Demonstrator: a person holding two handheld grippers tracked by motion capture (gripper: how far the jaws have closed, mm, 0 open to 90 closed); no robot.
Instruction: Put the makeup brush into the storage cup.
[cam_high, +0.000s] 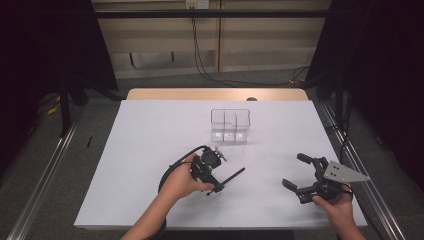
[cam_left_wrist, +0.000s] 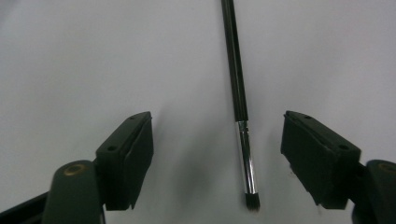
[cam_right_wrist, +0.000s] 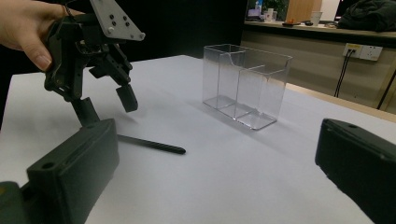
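A thin black brush (cam_high: 234, 175) with a silver ferrule (cam_left_wrist: 247, 158) lies flat on the white table (cam_high: 145, 150), its bristle tip toward the person. My left gripper (cam_high: 215, 186) points down over its bristle end. In the left gripper view the jaws (cam_left_wrist: 217, 126) stand apart on either side of the brush (cam_left_wrist: 236, 74), not touching it. My right gripper (cam_high: 295, 171) rests open near the front right, nothing between its jaws (cam_right_wrist: 217, 135). The right gripper view also shows the left gripper (cam_right_wrist: 107, 109) over the brush (cam_right_wrist: 149, 143).
A clear plastic organiser (cam_high: 230, 126) with several compartments stands empty at the table's middle back, also seen in the right gripper view (cam_right_wrist: 245, 84). A wooden table edge (cam_high: 215, 93) runs behind the white surface. Metal rails flank both sides.
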